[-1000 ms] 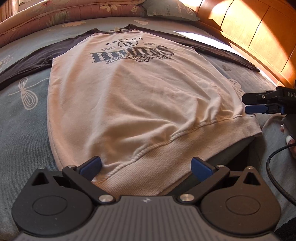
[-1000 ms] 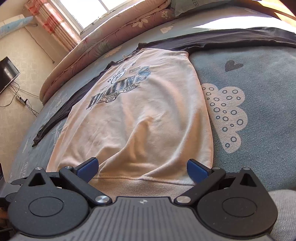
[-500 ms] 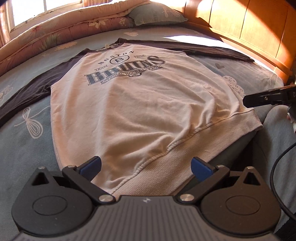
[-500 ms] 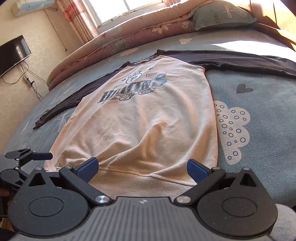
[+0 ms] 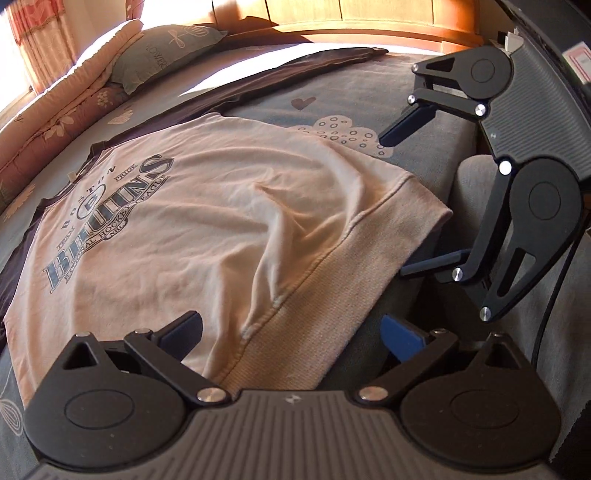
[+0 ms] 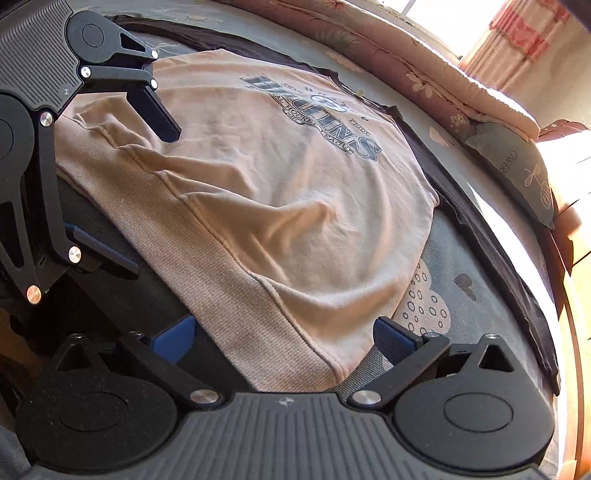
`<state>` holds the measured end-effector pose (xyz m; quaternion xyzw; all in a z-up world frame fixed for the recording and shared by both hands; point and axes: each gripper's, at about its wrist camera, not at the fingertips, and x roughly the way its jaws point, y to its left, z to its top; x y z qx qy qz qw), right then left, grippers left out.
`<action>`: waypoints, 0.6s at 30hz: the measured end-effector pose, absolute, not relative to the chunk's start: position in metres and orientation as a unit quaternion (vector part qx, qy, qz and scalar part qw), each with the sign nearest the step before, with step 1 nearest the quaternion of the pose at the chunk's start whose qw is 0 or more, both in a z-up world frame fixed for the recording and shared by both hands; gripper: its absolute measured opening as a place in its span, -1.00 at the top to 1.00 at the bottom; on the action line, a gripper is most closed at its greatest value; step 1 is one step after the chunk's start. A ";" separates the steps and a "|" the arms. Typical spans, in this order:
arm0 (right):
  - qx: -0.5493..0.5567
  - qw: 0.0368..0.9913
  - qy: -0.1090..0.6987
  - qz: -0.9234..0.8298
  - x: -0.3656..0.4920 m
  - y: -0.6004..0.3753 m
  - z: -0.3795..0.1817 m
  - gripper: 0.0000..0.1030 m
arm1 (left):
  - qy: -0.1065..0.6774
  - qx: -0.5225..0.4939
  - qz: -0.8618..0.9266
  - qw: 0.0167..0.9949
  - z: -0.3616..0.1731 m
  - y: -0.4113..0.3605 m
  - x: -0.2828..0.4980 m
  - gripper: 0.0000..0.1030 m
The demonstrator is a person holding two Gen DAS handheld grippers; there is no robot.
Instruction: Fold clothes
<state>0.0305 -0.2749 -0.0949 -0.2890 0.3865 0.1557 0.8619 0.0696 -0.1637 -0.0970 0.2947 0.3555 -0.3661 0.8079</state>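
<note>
A cream sweatshirt with dark sleeves and a blue hockey print lies flat, front up, on the bed, also seen in the right wrist view as the sweatshirt. Its ribbed hem hangs at the bed's near edge. My left gripper is open, its fingers on either side of the hem band. My right gripper is open around the hem's right corner. Each gripper shows in the other's view: the right gripper and the left gripper, both open and holding nothing.
The bed sheet is blue-grey with cloud and heart prints. A rolled floral quilt and a grey pillow lie at the far side. A wooden headboard runs along the right. One dark sleeve stretches toward it.
Both grippers have rolled sideways and closed in on the hem from its two ends. Each now looms large in the other's view. The sweatshirt still lies flat.
</note>
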 end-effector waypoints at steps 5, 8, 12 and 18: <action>-0.284 0.883 0.351 0.129 0.035 -0.280 -0.087 -1.00 | 0.348 0.315 -0.371 0.802 -0.101 -0.177 0.071 -0.99; -0.269 0.891 0.344 0.124 0.039 -0.286 -0.081 -1.00 | 0.345 0.301 -0.357 0.814 -0.095 -0.174 0.081 -0.99; -0.266 0.891 0.343 0.132 0.040 -0.290 -0.080 -1.00 | 0.352 0.289 -0.338 0.824 -0.089 -0.168 0.096 -0.99; -0.218 0.897 0.341 0.180 0.033 -0.292 -0.063 -1.00 | 0.362 0.260 -0.328 0.833 -0.081 -0.159 0.122 -0.99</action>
